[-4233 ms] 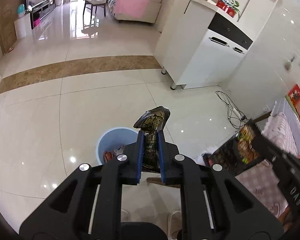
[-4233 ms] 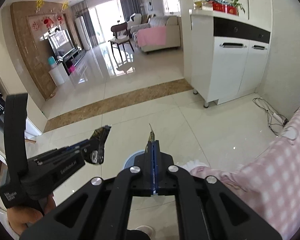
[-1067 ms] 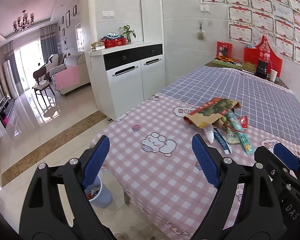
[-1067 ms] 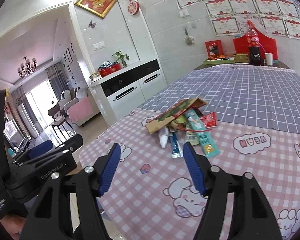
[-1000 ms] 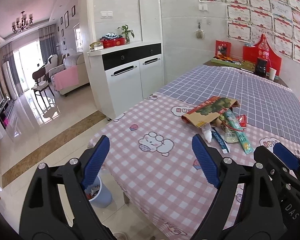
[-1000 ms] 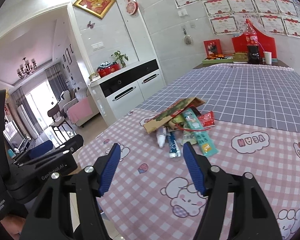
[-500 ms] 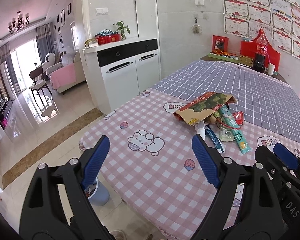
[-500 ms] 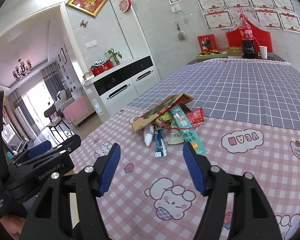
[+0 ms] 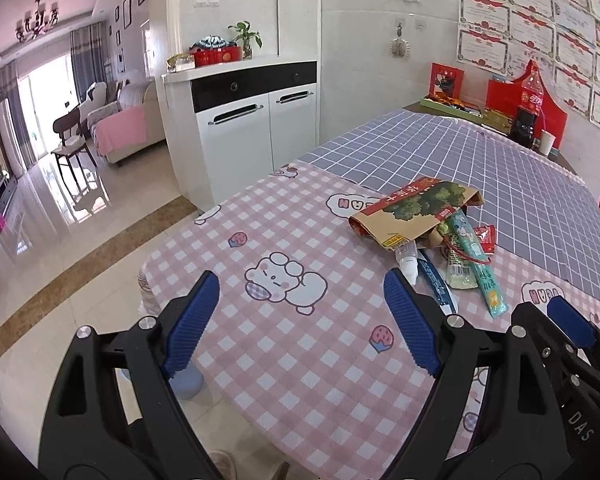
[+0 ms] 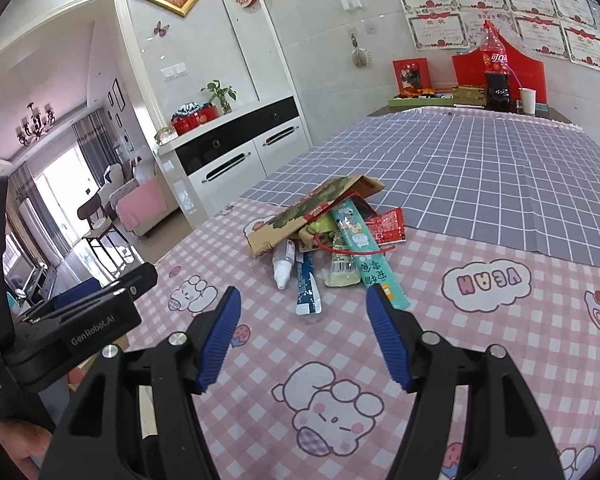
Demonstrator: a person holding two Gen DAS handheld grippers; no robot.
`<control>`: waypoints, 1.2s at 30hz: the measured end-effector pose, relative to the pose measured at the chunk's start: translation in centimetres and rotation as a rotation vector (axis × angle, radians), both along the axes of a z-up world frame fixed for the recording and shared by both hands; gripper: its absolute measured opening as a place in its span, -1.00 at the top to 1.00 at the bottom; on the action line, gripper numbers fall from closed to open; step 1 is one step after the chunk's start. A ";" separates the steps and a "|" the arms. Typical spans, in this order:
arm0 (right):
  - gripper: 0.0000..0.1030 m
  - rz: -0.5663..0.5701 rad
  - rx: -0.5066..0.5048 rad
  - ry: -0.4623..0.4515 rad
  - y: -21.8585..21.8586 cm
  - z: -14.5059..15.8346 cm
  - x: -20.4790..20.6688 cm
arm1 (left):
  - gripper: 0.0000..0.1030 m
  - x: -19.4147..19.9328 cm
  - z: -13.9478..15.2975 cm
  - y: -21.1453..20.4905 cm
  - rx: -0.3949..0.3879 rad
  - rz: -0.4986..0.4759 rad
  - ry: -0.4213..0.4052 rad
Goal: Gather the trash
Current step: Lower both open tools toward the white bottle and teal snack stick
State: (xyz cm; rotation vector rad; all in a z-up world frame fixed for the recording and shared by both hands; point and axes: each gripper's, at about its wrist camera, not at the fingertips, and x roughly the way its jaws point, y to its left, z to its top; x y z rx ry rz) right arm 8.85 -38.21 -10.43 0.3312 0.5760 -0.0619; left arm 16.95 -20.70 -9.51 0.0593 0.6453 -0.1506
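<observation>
Above the table [image 9: 300, 360], both grippers now gape empty, their wrappers gone.

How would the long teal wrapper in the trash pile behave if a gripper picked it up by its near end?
The teal wrapper looks flat and thin, so it would probably droop and weigh little. Its glossy film may slip between the jaws. The red string across it might drag neighbouring trash along.

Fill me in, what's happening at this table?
A person holds two black grippers with blue pads. The left gripper and right gripper are both open and empty, aimed at a pile of snack wrappers and a flattened cardboard box on the pink checked tablecloth. Nothing is touched yet. The pale blue bin sits on the floor below.
</observation>
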 end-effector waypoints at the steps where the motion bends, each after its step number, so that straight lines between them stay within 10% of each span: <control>1: -0.25 -0.002 0.000 0.004 -0.1 -0.1 0.2 | -0.61 0.2 -0.1 0.1 -0.004 0.002 0.003; 36: -0.25 -0.105 -0.052 0.196 -5.2 -4.2 6.3 | -0.61 8.5 -6.2 -3.8 -0.164 -0.169 0.281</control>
